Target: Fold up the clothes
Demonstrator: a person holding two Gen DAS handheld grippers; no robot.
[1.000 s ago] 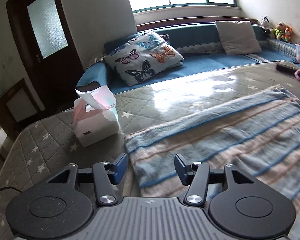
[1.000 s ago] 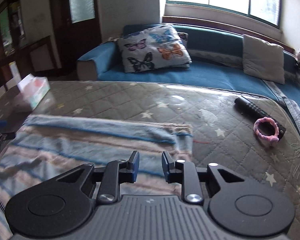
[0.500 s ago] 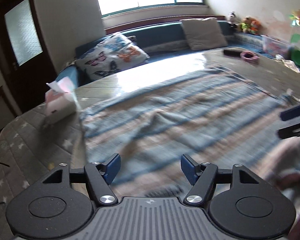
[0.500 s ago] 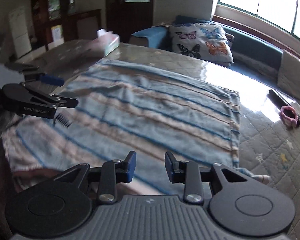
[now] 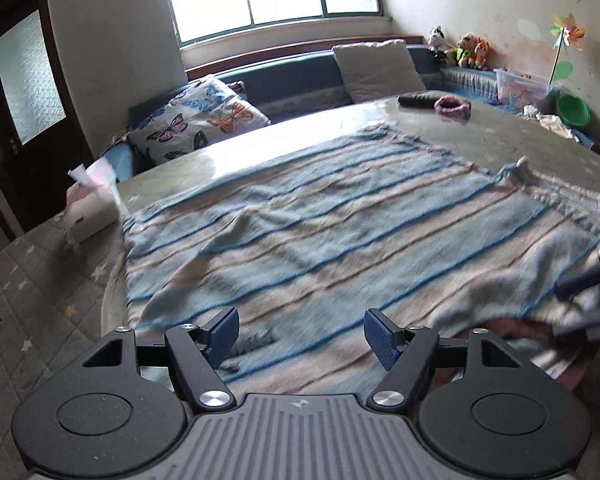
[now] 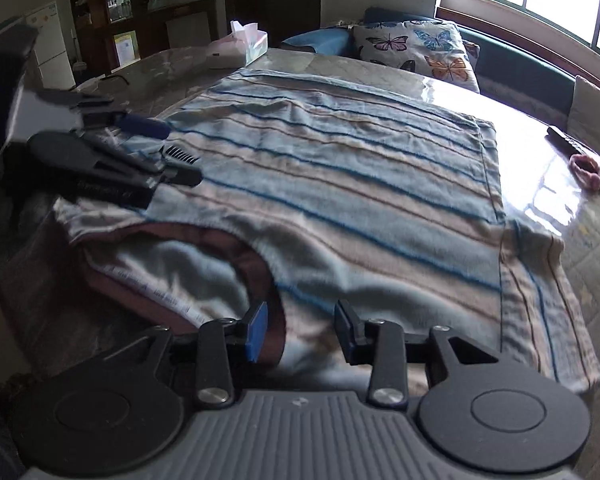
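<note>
The left claw [image 5: 299,338] hangs low over the near edge of the striped garment [image 5: 340,240], its blue pads [image 5: 222,334] wide apart with nothing between them. The right claw [image 6: 302,330] is also apart and empty, poised just above the garment's near hem [image 6: 260,264], where a dark reddish lining shows on a turned-back flap. The garment lies spread across the quilted worktop [image 6: 596,240], mostly flat, with a loose wrinkle toward its left part and a narrow piece sticking out at the far right corner. In my judgement the next step is a grip on the near edge with both claws, and several things could spoil it. If a claw closes on only the top layer at the flap, the lining may slip free and the fold go crooked. If the two grips land unevenly, the stripes will skew. The worktop looks glossy further out, so the cloth could slide rather than fold. Beyond the garment, a tissue box [image 5: 90,216] sits just beside its far left corner and could be nudged by a sweeping fold; a pink ring [image 5: 453,105] and a dark remote [image 5: 418,99] lie well clear.
</note>
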